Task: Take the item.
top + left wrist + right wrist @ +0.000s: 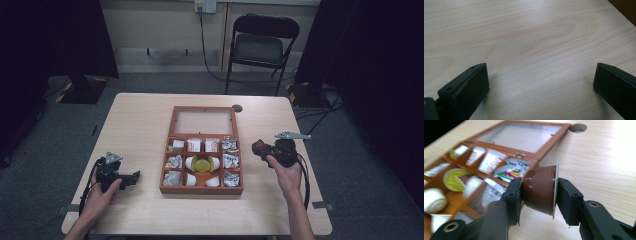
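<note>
Capsule (539,190) clenched between right gripper (537,195) fingers, beside box (170,150). Left gripper (541,82) released, over bench (524,37). Next, likely: lower capsule into a free compartment.

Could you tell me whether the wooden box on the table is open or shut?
Open. The wooden box has its glass lid folded flat back on the table, leaving the compartments of sachets and pods uncovered.
</note>
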